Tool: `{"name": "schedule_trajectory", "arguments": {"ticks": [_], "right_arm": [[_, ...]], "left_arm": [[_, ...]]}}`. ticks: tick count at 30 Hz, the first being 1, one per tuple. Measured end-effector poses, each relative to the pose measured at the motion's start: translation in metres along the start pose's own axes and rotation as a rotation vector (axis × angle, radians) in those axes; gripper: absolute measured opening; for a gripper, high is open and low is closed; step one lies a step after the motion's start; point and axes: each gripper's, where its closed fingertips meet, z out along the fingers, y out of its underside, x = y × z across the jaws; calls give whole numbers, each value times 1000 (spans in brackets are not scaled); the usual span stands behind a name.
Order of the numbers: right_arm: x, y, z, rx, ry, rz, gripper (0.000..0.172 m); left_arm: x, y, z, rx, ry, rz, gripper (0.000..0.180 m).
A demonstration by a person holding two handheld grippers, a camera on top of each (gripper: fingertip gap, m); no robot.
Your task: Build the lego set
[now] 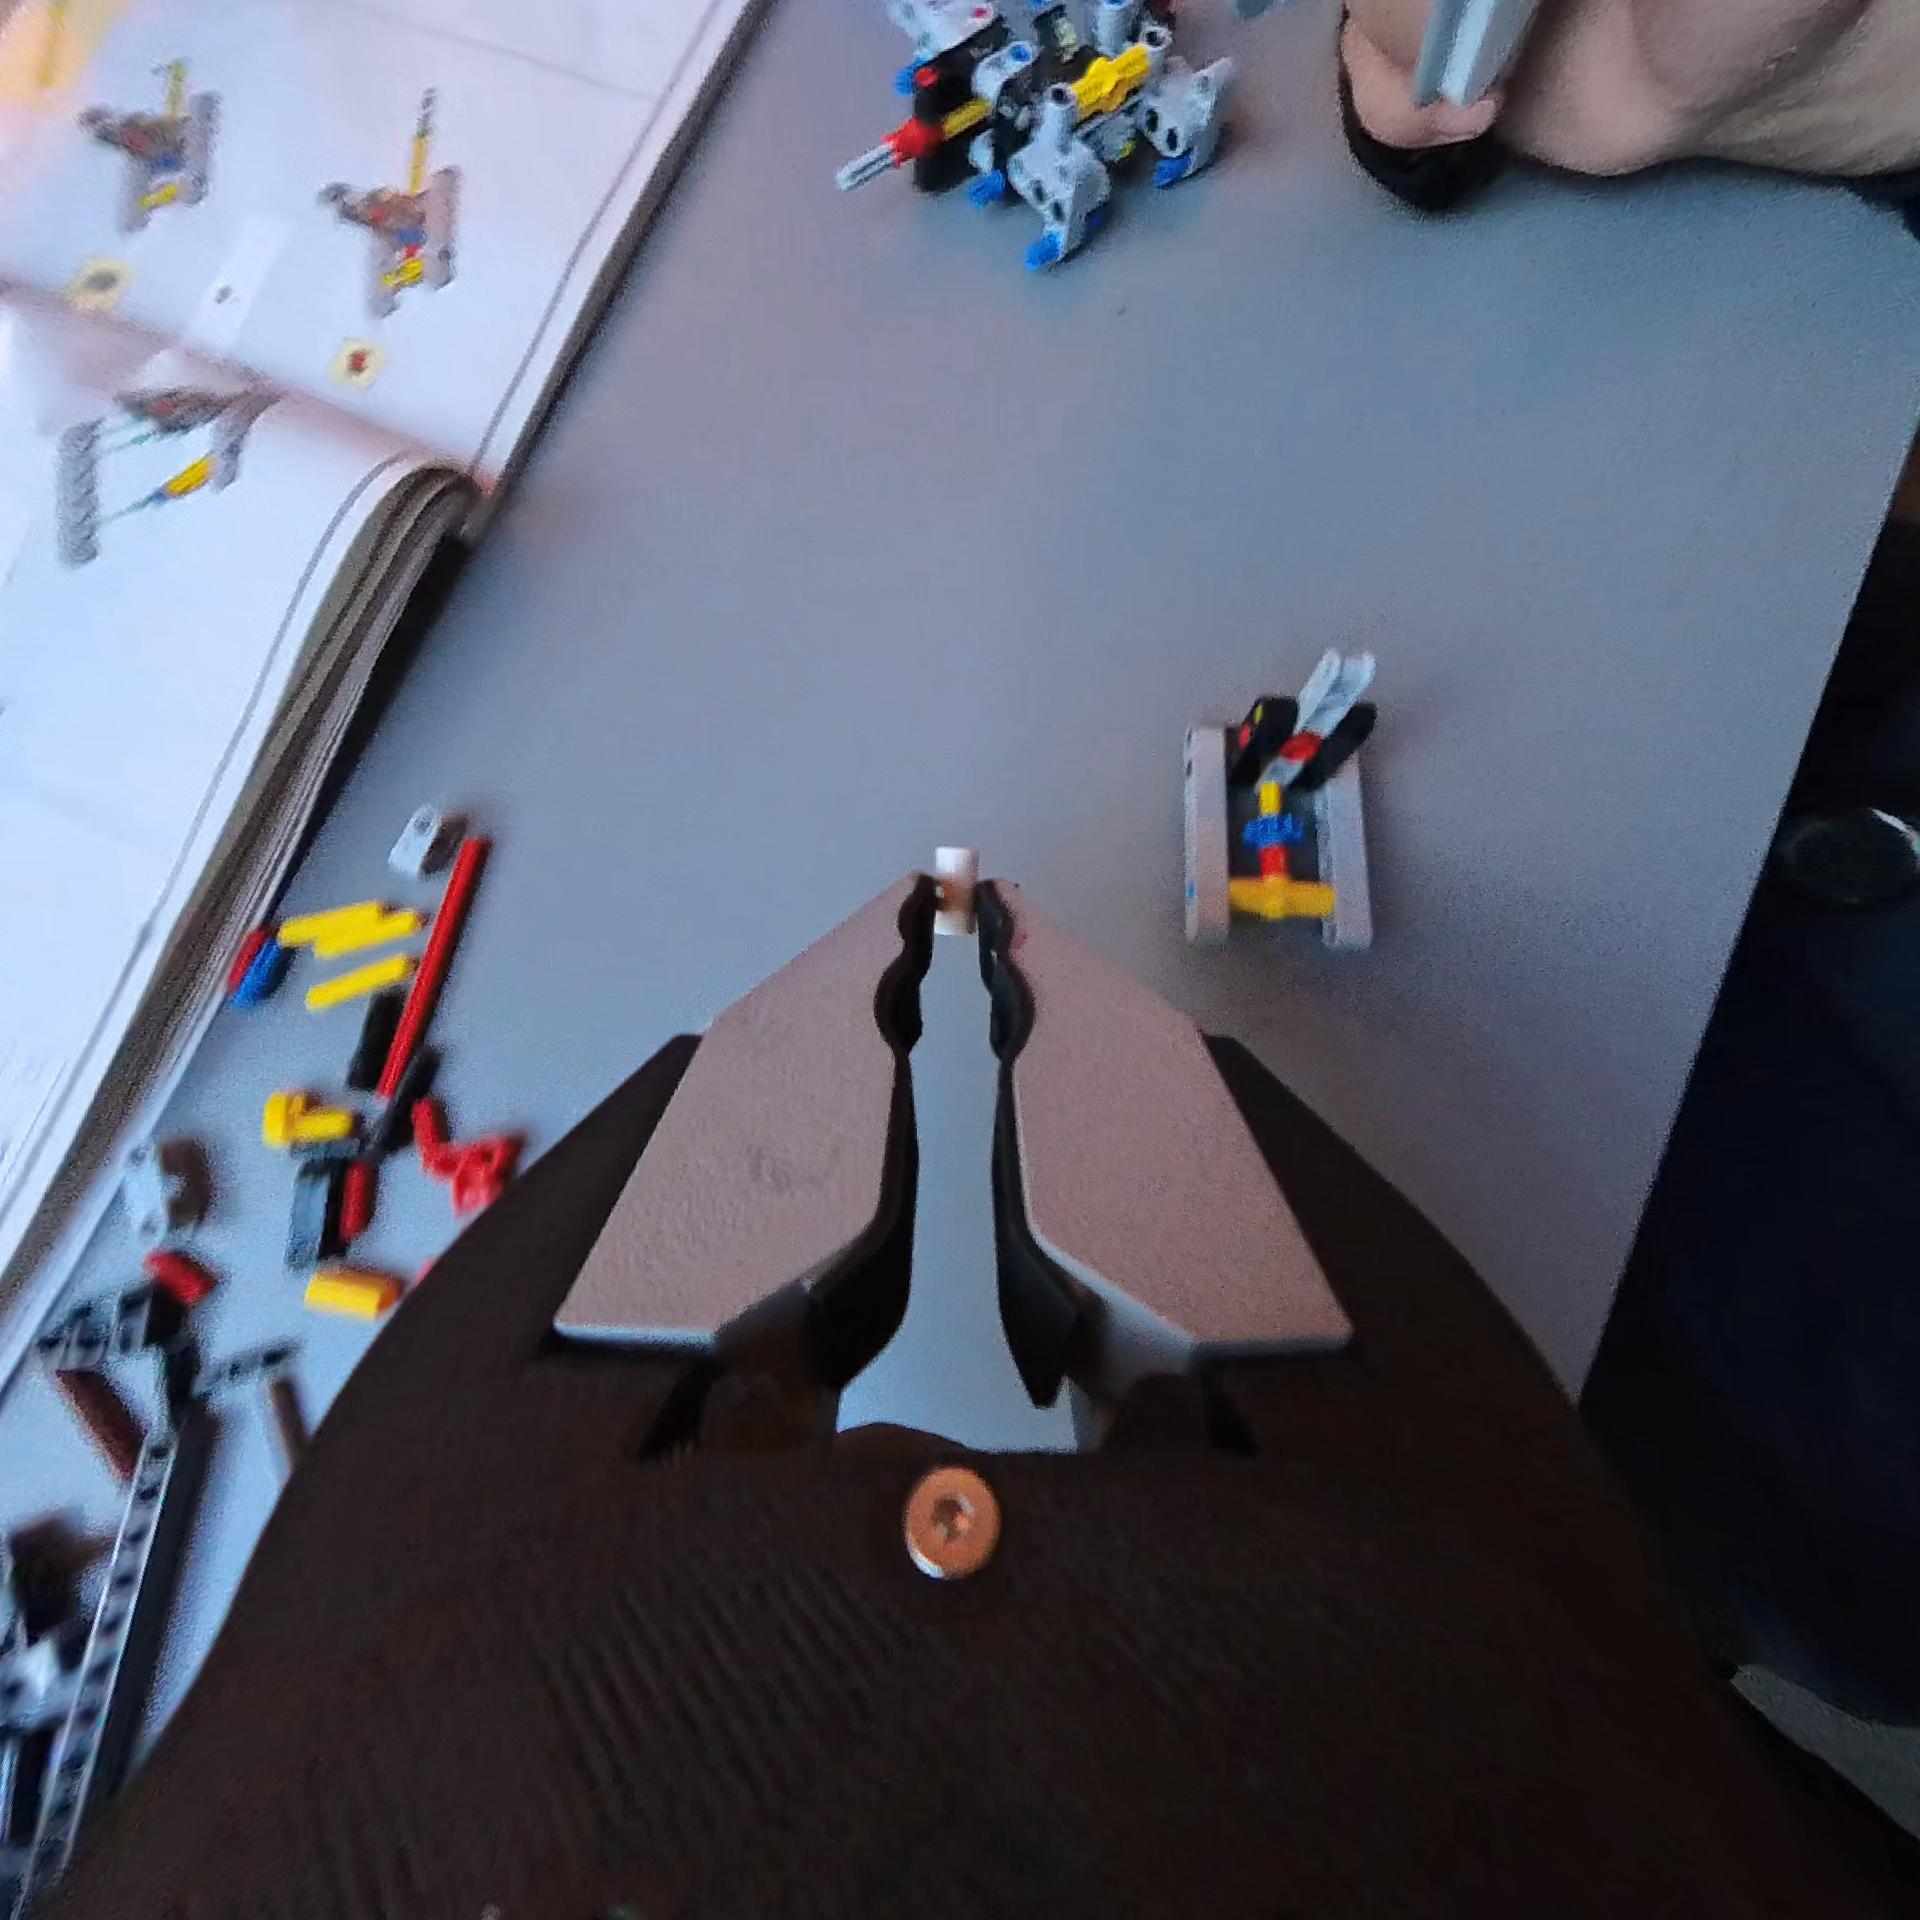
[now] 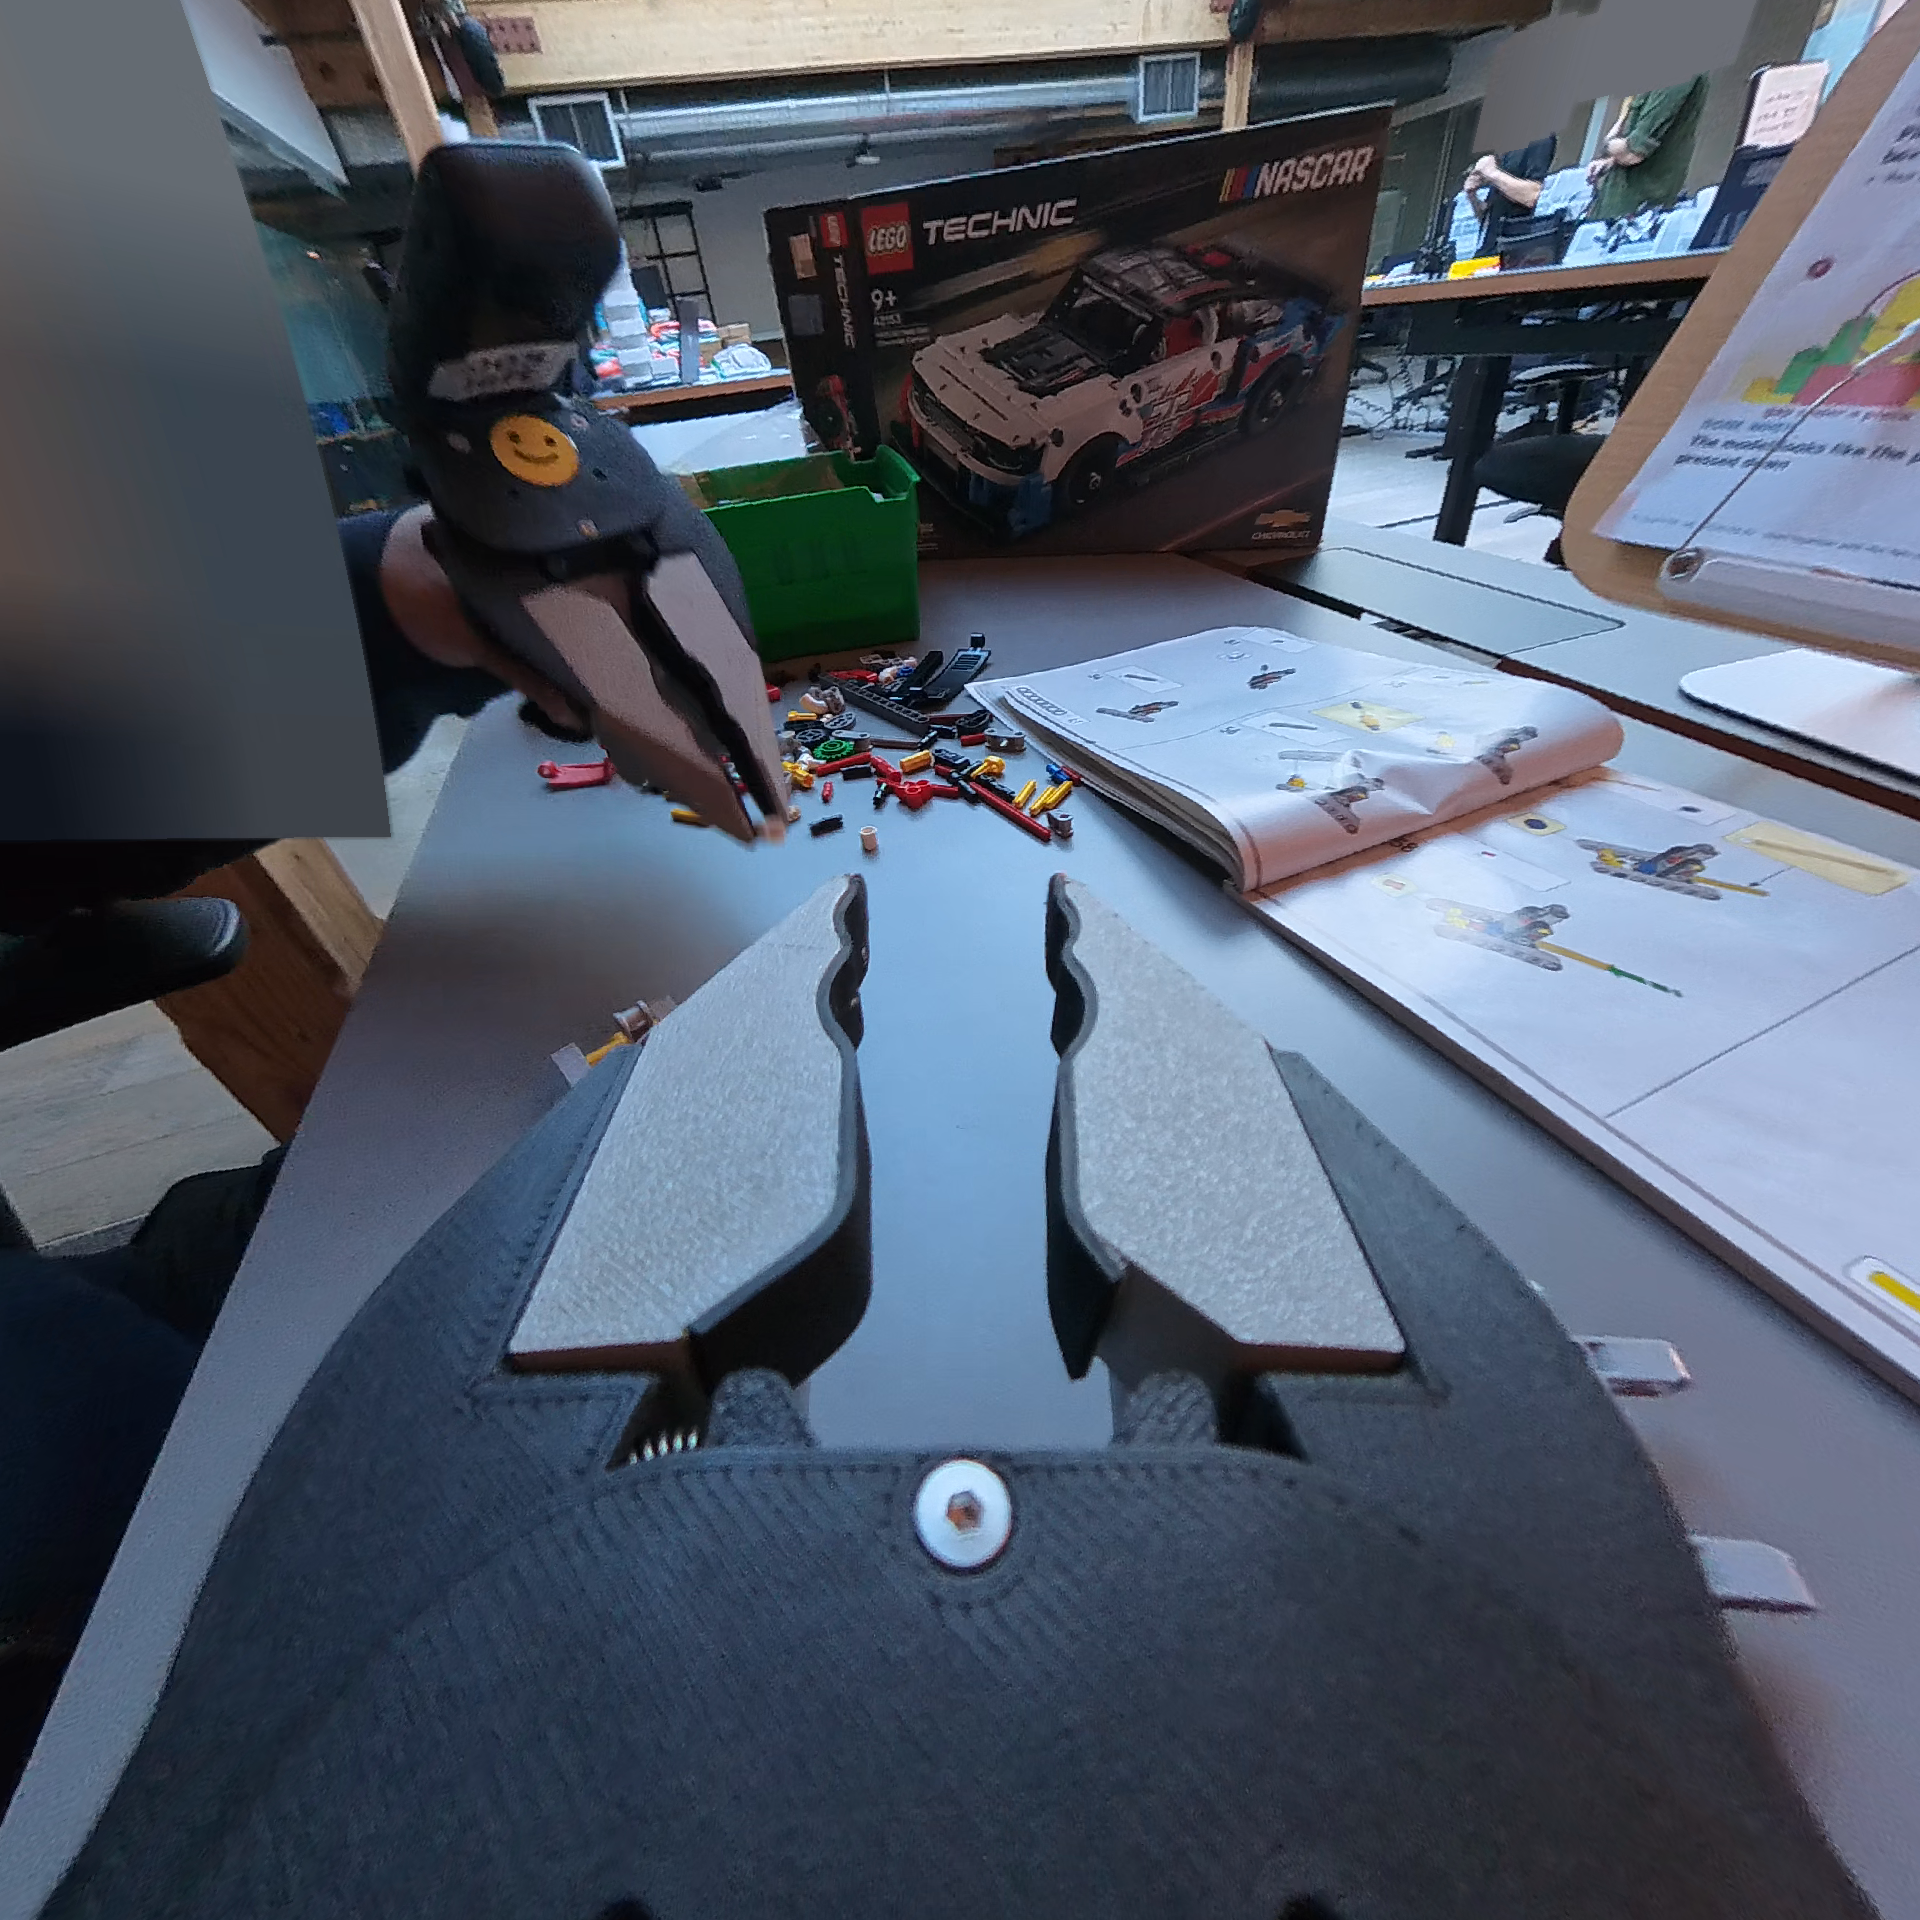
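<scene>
Left of frame: open instruction booklet (image 1: 156, 675), loose bricks (image 1: 353, 1039) beside it. Centre: left gripper (image 1: 954, 899), fingertips clamped on small white tube piece (image 1: 954, 883) above grey table (image 1: 935, 520). Right: small grey assembly (image 1: 1276, 831). Right gripper (image 2: 956, 894): fingers apart, nothing between them.

The left gripper (image 1: 956, 899) pinches a small pale cylindrical piece (image 1: 954, 891) at its fingertips, above a grey table (image 1: 935, 520). Right of the jaws sits a small grey-framed brick assembly (image 1: 1276, 831); far ahead, a larger grey, black and yellow build (image 1: 1049, 125). Left of the jaws lie loose red, yellow and black pieces (image 1: 364, 1039) beside an open instruction booklet (image 1: 187, 520).
</scene>
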Motion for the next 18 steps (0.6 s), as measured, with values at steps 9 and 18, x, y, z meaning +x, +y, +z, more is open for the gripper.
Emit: {"name": "schedule_trajectory", "arguments": {"ticks": [9, 18], "right_arm": [[3, 8, -1, -74, 8, -24, 27], [2, 37, 7, -255, 25, -94, 9]], "left_arm": [[12, -13, 51, -61, 95, 8, 5], [19, -17, 66, -60, 119, 33, 5]]}}
